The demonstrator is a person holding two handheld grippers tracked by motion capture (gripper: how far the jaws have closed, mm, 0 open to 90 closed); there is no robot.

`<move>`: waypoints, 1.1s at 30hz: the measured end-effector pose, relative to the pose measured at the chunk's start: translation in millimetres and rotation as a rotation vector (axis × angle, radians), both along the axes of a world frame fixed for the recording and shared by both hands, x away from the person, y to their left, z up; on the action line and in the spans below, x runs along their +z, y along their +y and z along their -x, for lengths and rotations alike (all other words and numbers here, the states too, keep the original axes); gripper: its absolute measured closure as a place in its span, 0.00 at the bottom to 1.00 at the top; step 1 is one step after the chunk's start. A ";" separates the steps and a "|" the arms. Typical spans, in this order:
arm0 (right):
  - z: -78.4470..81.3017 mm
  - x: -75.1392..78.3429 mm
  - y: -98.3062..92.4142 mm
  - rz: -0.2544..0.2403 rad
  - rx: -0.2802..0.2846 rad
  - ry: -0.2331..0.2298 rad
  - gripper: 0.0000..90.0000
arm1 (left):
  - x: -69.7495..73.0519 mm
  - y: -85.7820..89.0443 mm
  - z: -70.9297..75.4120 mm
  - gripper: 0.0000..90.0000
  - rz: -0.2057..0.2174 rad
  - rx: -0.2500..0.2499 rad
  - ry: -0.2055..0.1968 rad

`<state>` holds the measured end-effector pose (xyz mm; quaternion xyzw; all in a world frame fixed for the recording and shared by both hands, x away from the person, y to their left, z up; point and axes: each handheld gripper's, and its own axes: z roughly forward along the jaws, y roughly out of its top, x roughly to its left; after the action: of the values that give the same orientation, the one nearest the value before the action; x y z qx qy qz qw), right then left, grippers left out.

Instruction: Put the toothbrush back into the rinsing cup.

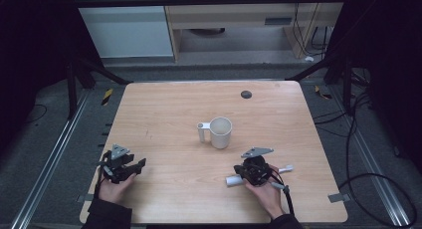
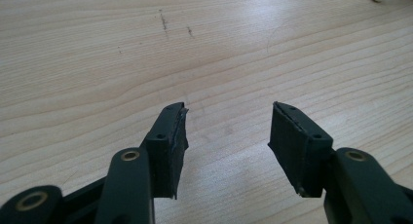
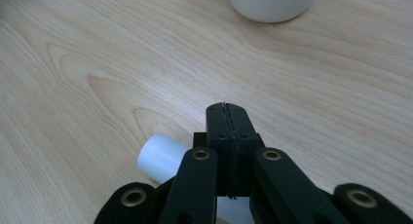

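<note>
A white mug [image 1: 220, 132] stands upright in the middle of the wooden table [image 1: 169, 104], its handle to the left. In the right gripper view its base [image 3: 272, 5] is straight ahead. My right gripper [image 1: 253, 163] is near the front right of the table, jaws pressed together with nothing between the pads [image 3: 229, 136]. A white tube [image 1: 232, 179] lies crosswise under it, and its end [image 3: 163, 158] sticks out left of the jaws. My left gripper [image 1: 137, 169] is at the front left and stands open [image 2: 229, 131] over bare wood.
A small dark round spot [image 1: 246, 94] marks the far side of the table. Black frame bars, floor rails and cables [image 1: 358, 139] surround the table. A pale cabinet [image 1: 239, 20] stands beyond the far edge.
</note>
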<state>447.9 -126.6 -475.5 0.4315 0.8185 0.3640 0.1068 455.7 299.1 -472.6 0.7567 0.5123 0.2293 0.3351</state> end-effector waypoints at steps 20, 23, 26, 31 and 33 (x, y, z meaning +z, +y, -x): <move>6.1 -7.0 4.4 0.030 0.034 0.040 1.00 | 0.3 0.2 0.3 0.52 0.003 0.000 0.000; 7.8 -7.2 3.9 0.031 0.041 0.044 1.00 | 0.5 0.1 0.5 0.52 0.003 0.000 -0.002; 9.5 -7.5 3.4 0.033 0.046 0.046 1.00 | 0.4 0.0 0.5 0.52 0.002 -0.001 -0.001; 13.3 -8.0 2.6 0.038 0.057 0.051 1.00 | 0.5 0.1 0.6 0.52 0.002 -0.001 -0.002; 15.4 -8.0 1.6 0.038 0.058 0.056 1.00 | 0.6 0.1 0.6 0.52 0.001 -0.001 -0.002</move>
<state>432.5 -125.0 -483.5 0.4153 0.8401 0.3393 0.0814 455.1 299.1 -472.0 0.7565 0.5118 0.2296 0.3363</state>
